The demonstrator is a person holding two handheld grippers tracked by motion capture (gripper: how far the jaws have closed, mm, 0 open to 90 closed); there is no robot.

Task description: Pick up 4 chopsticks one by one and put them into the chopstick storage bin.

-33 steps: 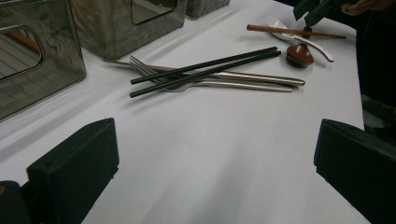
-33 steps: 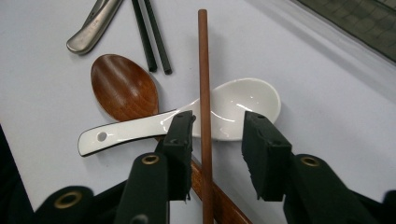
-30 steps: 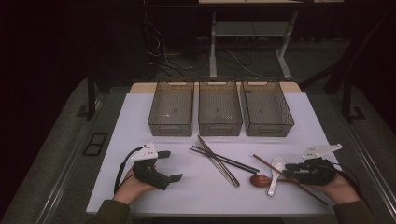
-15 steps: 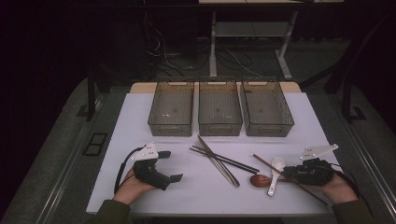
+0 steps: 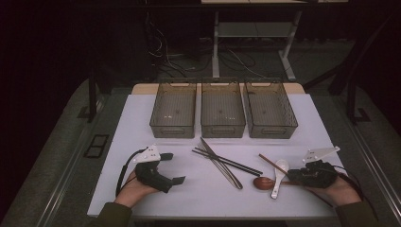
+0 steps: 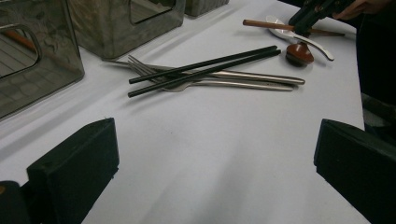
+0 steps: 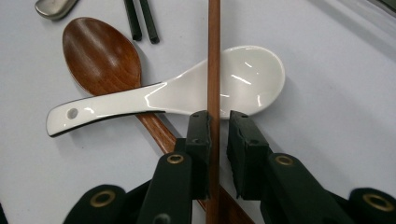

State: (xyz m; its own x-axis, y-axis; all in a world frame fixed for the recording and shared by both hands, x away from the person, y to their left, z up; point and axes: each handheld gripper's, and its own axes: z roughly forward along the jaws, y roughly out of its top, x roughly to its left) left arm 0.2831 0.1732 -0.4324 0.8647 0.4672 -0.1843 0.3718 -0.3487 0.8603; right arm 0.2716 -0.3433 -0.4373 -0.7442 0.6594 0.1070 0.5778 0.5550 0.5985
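Right gripper view: looks along the right gripper at a brown chopstick lying across a white spoon, itself resting on a wooden spoon. Straddles the stick with both fingers, jaws just now closing in with the stick between them. Touches it on one side and leaves a sliver of a gap on the other, so not yet a firm pinch. Chopstick flat on the bench, near the front right corner.

High view: left gripper down at front left, fingers spread wide with nothing between them.

Looks like sorting cutlery into the three bins at the back, which appear to hold nothing. Barely begun, then: black chopsticks, fork, both spoons and the brown stick all out on the bench. Probably next: finish the squeeze, lift the stick clear of the white spoon without dragging it, carry to a bin. Then everything else.
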